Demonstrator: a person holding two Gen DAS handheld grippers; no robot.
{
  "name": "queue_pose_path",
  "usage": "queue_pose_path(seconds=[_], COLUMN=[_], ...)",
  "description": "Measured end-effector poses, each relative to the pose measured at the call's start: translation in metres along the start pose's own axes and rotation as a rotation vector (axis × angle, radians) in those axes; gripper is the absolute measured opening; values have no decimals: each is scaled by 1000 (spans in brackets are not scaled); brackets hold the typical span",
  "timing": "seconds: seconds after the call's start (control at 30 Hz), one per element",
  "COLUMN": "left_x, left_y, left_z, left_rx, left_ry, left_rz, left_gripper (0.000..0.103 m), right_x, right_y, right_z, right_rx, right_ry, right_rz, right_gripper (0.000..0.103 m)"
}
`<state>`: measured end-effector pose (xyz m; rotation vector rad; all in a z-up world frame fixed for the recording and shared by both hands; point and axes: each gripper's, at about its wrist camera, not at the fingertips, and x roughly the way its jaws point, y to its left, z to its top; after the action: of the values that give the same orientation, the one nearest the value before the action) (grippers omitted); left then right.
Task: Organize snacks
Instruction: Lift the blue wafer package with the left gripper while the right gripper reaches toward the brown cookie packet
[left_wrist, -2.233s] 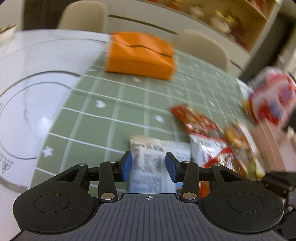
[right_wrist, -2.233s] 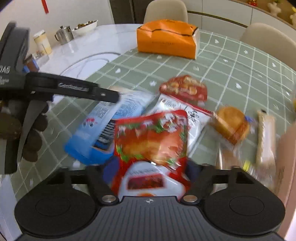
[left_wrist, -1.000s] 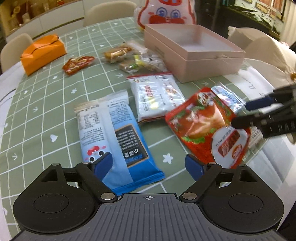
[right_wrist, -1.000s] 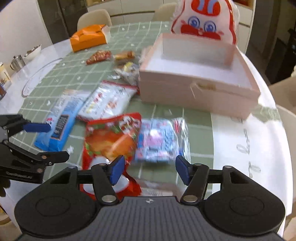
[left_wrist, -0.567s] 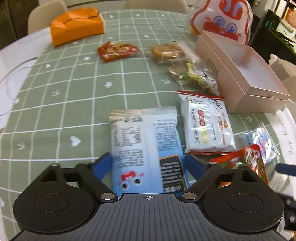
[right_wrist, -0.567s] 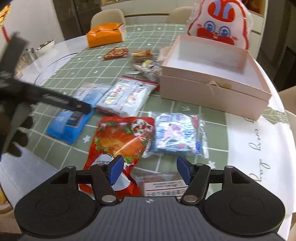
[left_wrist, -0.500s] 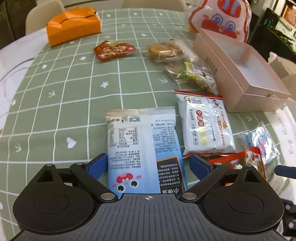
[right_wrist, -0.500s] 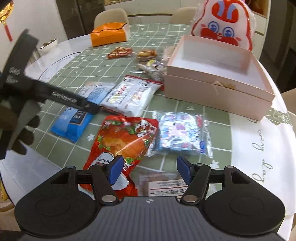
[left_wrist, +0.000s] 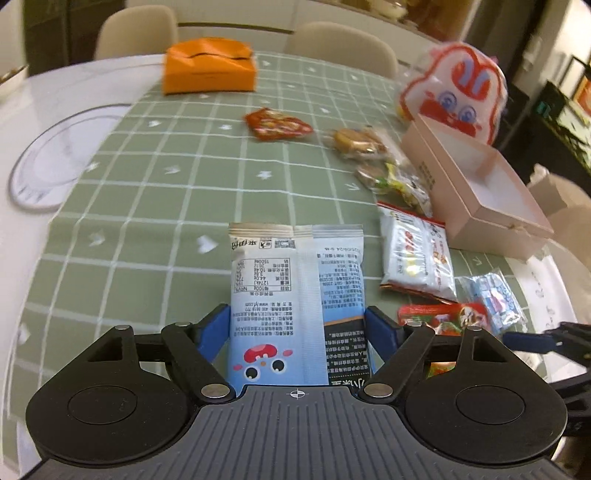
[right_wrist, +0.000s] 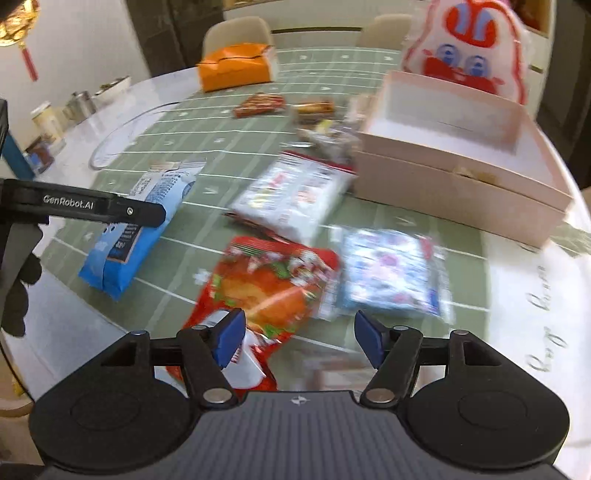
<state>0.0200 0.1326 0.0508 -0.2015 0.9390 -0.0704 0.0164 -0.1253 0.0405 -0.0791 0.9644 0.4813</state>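
A blue and white snack packet (left_wrist: 295, 288) lies flat on the green checked cloth. My left gripper (left_wrist: 297, 328) straddles its near half, one blue pad close against each long edge, and the packet looks uncrushed. In the right wrist view the same packet (right_wrist: 136, 236) lies under the left gripper's finger (right_wrist: 92, 208). My right gripper (right_wrist: 299, 339) hovers over the near end of a red snack packet (right_wrist: 269, 284); its jaws are opening and grip nothing. The open pink box (right_wrist: 454, 192) stands at the back right.
A white packet (right_wrist: 291, 199), a blue-white candy bag (right_wrist: 391, 273) and small wrapped cakes (left_wrist: 358, 142) lie in front of the pink box (left_wrist: 476, 206). Farther off are a small red packet (left_wrist: 277, 123), an orange box (left_wrist: 208, 70), a rabbit-faced bag (left_wrist: 458, 92) and a glass turntable (left_wrist: 55, 158).
The left gripper has swung round and come down over the blue packet, which now sits centred between pads that stand closer together. The right gripper's pads have spread wider above the red packet.
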Motion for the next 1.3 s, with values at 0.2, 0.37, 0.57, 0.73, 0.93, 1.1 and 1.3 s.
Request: queue_pose_path(seconds=[0.2, 0.37, 0.57, 0.73, 0.93, 1.1, 1.3], left_x=[-14, -26, -30, -21, -15, -11, -8], left_y=[9, 9, 3, -19, -39, -41, -43], left_z=[-14, -27, -39, -48, -51, -47, -41], left_rx=[-41, -70, -138, -108, -53, -51, -31], left_ry=[21, 27, 34, 96, 129, 135, 137], left_rz=[30, -5, -79, -151, -175, -156, -159], left_gripper=[83, 83, 83, 83, 83, 83, 84], right_x=[35, 34, -6, 6, 7, -6, -29], right_y=[52, 69, 14, -53, -93, -84, -49], right_z=[17, 17, 24, 32, 15, 1, -14], right_rx=[-110, -224, -157, 43, 187, 155, -14], right_ry=[38, 49, -128, -92, -32, 0, 11], right_rz=[61, 8, -151, -339, -354, -202, -101], right_gripper=[73, 73, 73, 60, 44, 44, 72])
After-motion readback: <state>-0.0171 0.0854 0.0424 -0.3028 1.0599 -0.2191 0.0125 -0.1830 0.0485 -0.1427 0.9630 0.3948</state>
